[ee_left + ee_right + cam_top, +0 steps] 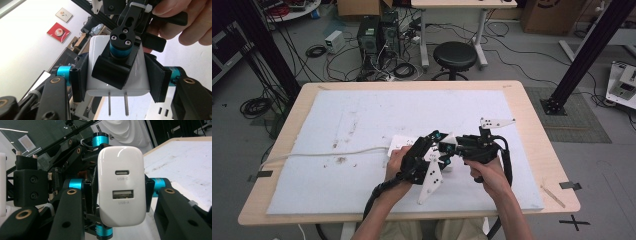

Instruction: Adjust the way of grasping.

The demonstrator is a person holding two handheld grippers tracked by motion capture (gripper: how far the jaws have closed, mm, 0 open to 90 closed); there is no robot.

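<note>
Both grippers meet just above the white mat (362, 115) near the front edge of the table (532, 115), and between them sits a white charger (447, 141), lifted off the surface. In the high view the left gripper (432, 147) comes in from the left, tilted, with its grey plate hanging toward the table's near edge; the right gripper (464, 145) comes in from the right, and the two crowd close together around the small white block.

From the left gripper view the charger (117, 82) is clamped hard: the two black pads press flat on its side walls, its two metal prongs (117, 103) poking down toward the camera. Across its face lies one jaw of the right gripper, a black pad on a blue collar, with fingers of the right hand (190, 22) curled around the handle above.

From the right gripper view the charger (122, 187) faces the camera with its two sockets, the upper one marked USB-C and the lower USB-A. The right gripper's jaws stand on either side of it, against its edges so far as can be seen, and the left gripper's blue-collared jaws show above and below it.

On the mat just behind the grippers lies a white power strip (402, 145), its pale cord (322, 155) running off to the table's left edge. No earlier picture, so nothing on motion.
</note>
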